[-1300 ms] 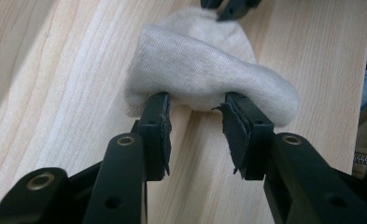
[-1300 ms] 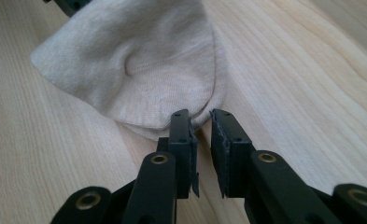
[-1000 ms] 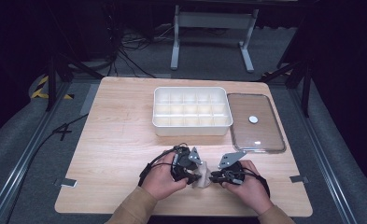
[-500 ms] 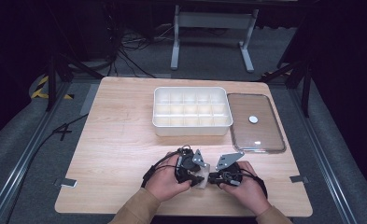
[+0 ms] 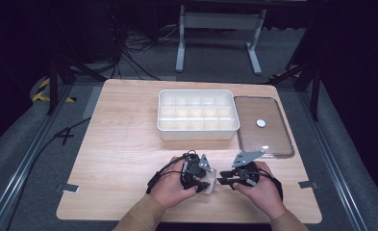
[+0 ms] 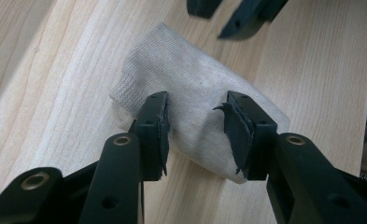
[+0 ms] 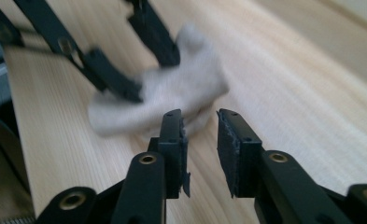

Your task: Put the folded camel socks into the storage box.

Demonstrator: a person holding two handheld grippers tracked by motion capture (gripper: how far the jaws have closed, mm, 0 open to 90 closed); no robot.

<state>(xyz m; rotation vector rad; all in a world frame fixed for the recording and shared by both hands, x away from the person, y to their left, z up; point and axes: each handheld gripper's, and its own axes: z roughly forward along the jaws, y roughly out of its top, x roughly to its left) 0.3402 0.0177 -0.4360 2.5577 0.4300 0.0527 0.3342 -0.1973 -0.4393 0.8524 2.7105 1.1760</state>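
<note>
R gripper off sock, jaws parted

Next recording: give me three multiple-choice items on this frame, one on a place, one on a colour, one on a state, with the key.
1. Where does the clear lid lie?
A. On top of the tray
B. On the table, right of the tray in the high view
C. On the floor

2. What colour is the tray?
A. White
B. Red
C. Black

3. How do the right gripper's jaws stand?
A. Shut on the cloth
B. Shut on the lid
C. Open, nothing between them

Key: B, the lid lies flat beside the tray's right wall; A, its walls and dividers are white; C, the jaws have just been opening, and the cloth lies ahead of their empty gap.
</note>
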